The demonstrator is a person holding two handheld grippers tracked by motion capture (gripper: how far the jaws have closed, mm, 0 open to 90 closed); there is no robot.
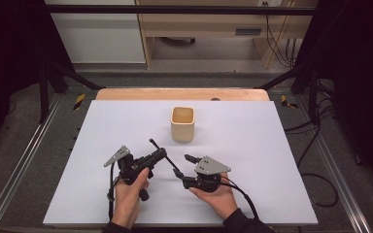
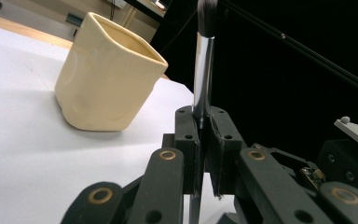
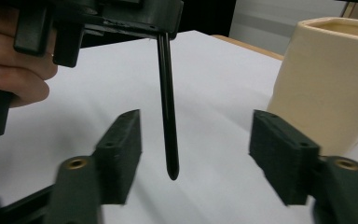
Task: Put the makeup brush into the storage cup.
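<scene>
Clamping brush (image 2: 202,70) by metal ferrule, left gripper (image 1: 161,154); right gripper (image 1: 184,167) jaws parted either side of handle tip, not touching. Cream cup (image 1: 182,124) at twelve o'clock, empty. Handover apparently done; brush into cup likely remaining.

It looked like a lab recording bay: a white-topped wooden desk (image 1: 126,126) stood inside a black metal frame (image 1: 184,9), black curtains hung either side of the desk, and loose black cables (image 1: 315,141) trailed beside it.
</scene>
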